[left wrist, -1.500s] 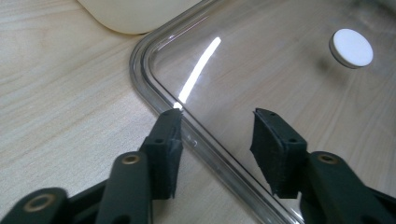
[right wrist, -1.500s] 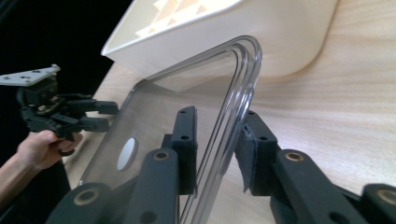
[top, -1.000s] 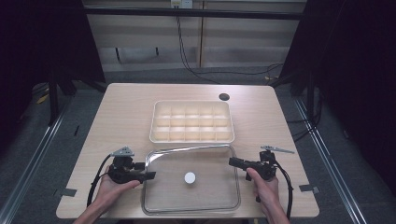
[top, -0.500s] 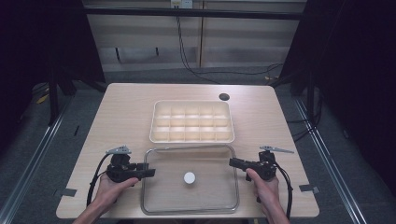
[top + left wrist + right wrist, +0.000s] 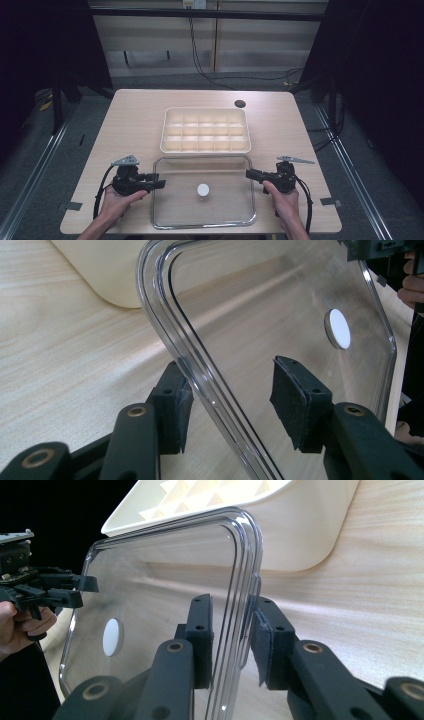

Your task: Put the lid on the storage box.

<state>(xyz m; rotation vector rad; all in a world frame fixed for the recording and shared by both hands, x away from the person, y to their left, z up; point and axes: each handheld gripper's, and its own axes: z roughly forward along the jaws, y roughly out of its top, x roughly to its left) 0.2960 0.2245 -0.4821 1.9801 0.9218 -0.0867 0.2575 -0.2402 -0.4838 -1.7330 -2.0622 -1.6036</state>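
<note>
The left tongs (image 5: 227,390) have just been closing, rim of the clear lid (image 5: 280,315) between unpressed pads; right tongs (image 5: 230,630) pinch the opposite rim.

Overall light: even and fairly bright on the table (image 5: 125,130), seemingly from overhead; surroundings fall to near black.
Shadows: soft and faint.
Glare: bright streaks along the clear lid (image 5: 170,315) rim; pale sheen across its panel (image 5: 165,580).
Focus: high view soft, grainy; nearest jaw parts in gripper views slightly blurred.
</note>
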